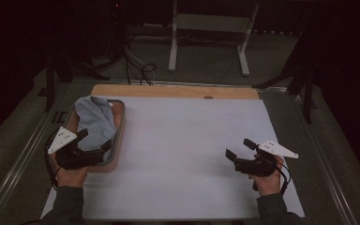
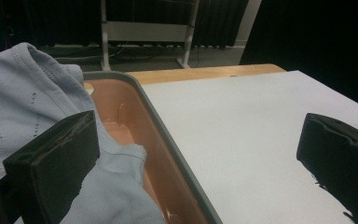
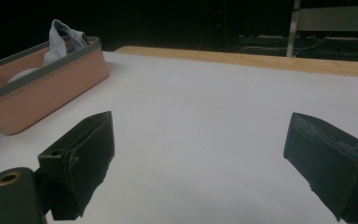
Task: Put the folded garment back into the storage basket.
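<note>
— Close in, what does the left gripper [image 1: 93, 143] do at the tray's near end?

— Jaws spread wide, it straddles the grey rim of the pink tray [image 2: 168, 140], one jaw over the pale blue cloth [image 2: 28, 98] heaped inside, the other over the white worktop [image 1: 183, 140]. Nothing is pinched; it looks poised to take the cloth.

— And the right gripper [image 1: 236, 147]?

— Also spread, empty, low over bare worktop well apart from the tray, likely kept clear as a landing spot.

— Anything in the way?

— The tray wall between jaws and cloth. Farther off, a wooden edge strip [image 1: 168, 91], then a metal stand [image 1: 211, 33] and cables [image 1: 140, 70] on the floor.
</note>
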Motion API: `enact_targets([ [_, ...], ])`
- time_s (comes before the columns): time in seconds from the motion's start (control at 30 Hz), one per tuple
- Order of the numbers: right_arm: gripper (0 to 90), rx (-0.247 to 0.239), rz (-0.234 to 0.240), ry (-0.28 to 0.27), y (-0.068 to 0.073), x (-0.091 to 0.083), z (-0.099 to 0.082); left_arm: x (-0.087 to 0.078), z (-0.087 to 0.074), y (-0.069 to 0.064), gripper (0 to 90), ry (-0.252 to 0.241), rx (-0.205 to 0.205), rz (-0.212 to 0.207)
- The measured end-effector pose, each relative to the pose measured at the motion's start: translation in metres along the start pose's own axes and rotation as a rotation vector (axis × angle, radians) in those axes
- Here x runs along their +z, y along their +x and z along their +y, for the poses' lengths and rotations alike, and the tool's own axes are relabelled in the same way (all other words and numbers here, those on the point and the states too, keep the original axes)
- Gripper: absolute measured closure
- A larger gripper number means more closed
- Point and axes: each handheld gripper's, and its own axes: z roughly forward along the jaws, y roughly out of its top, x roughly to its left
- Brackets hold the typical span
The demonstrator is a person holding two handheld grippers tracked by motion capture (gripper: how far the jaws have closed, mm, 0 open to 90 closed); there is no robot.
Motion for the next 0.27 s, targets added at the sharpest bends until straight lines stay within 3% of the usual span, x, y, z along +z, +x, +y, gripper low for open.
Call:
enact_targets([
  [0.27, 8.8, 0.001, -0.003, -0.008, -0.0022, -0.0007, -0.0017, -0.0001, -0.0007, 0.0015, 0.4, -0.01, -0.014, 0.001],
])
